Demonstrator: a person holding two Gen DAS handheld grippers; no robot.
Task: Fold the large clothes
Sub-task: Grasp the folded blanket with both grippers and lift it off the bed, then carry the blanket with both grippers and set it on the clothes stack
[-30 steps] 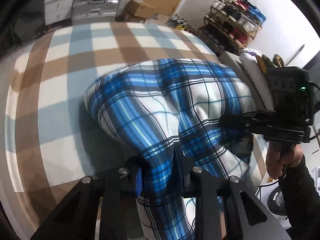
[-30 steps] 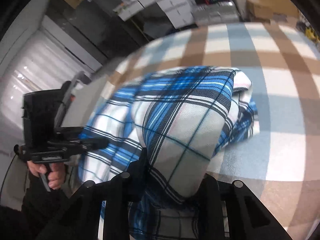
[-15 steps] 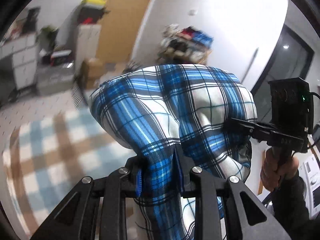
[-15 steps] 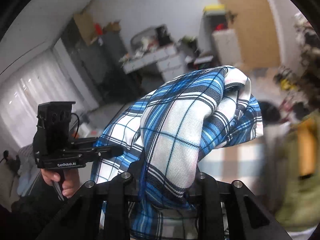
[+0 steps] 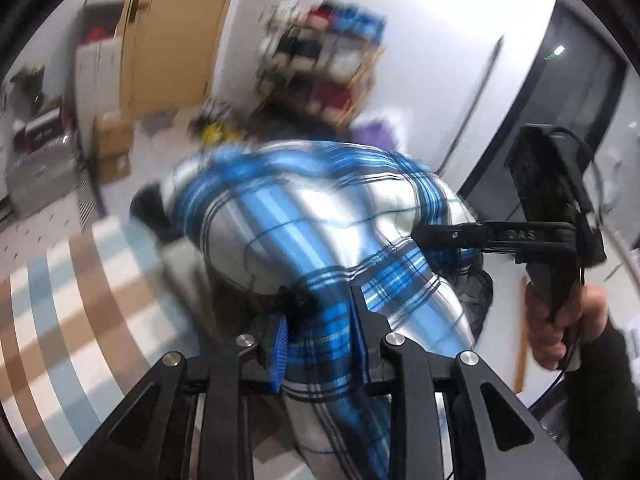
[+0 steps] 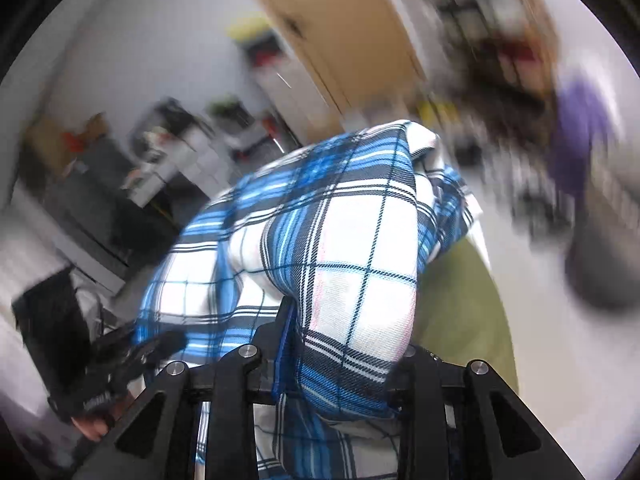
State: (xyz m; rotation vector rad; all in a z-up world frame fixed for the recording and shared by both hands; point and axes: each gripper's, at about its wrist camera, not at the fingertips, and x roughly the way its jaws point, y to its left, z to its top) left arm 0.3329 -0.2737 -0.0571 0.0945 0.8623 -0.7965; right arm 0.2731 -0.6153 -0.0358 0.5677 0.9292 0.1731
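Observation:
A folded blue-and-white plaid garment (image 5: 320, 220) hangs in the air as a bulging bundle. My left gripper (image 5: 320, 332) has a fold of it between its fingers; the jaws are opening, and the pads still touch the cloth. My right gripper (image 6: 344, 344) holds the other end of the garment (image 6: 340, 248); its jaws are opening too, and the cloth covers its right finger. In the left wrist view the right gripper (image 5: 420, 236) reaches into the bundle from the right, held by a hand (image 5: 560, 320). The left gripper (image 6: 160, 344) shows blurred at the right wrist view's lower left.
The brown, blue and white checked surface (image 5: 80, 300) lies low on the left. A shoe rack (image 5: 320, 60), a wooden door (image 5: 176, 32) and a cardboard box (image 5: 112, 144) stand behind. A green object (image 6: 460, 300) sits under the bundle, and a purple item (image 6: 580, 132) is far right.
Both grippers have lifted the plaid bundle off the checked surface and swung it sideways toward the shoe rack. The pictures are now motion-blurred, and both pairs of jaws stand slightly wider.

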